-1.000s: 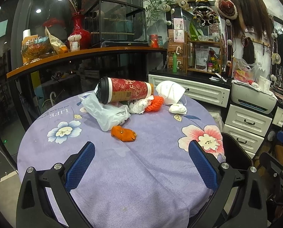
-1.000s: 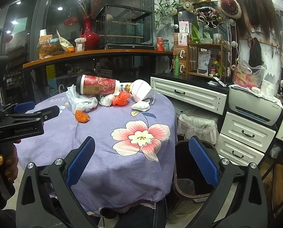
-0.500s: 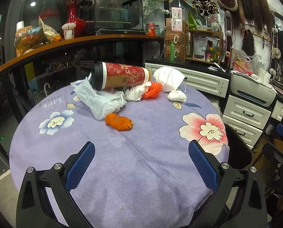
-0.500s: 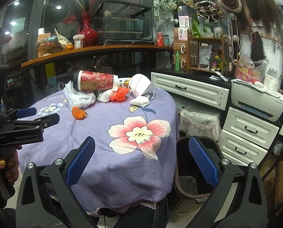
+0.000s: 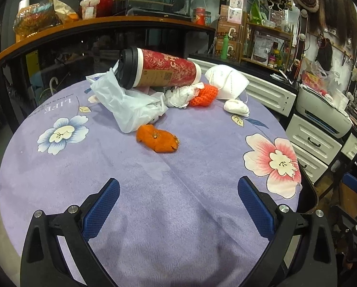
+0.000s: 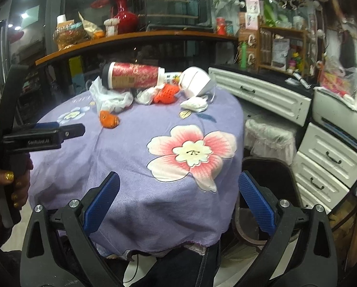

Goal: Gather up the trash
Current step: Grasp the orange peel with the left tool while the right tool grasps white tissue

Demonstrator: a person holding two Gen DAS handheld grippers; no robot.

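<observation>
Trash lies at the far side of a round table with a purple flowered cloth (image 5: 168, 191): a tipped red paper cup (image 5: 161, 71) with a black lid, a white plastic bag (image 5: 128, 105), crumpled white tissue (image 5: 178, 95), an orange knitted piece (image 5: 204, 94), a white face mask (image 5: 226, 81), a small white wad (image 5: 237, 107) and an orange peel (image 5: 158, 141) nearest me. My left gripper (image 5: 178, 205) is open and empty above the cloth, short of the peel. My right gripper (image 6: 178, 203) is open and empty at the table's near edge. A dark trash bin (image 6: 267, 191) stands right of the table.
The left gripper shows from the side in the right wrist view (image 6: 42, 136), held by a hand. White drawers (image 6: 326, 160) and a printer (image 5: 324, 112) stand at the right. A wooden counter (image 5: 82, 24) with a red vase runs behind the table.
My left gripper has moved forward and lower over the table, closer to the orange peel. My right gripper has moved slightly closer to the table edge. Both stay open.
</observation>
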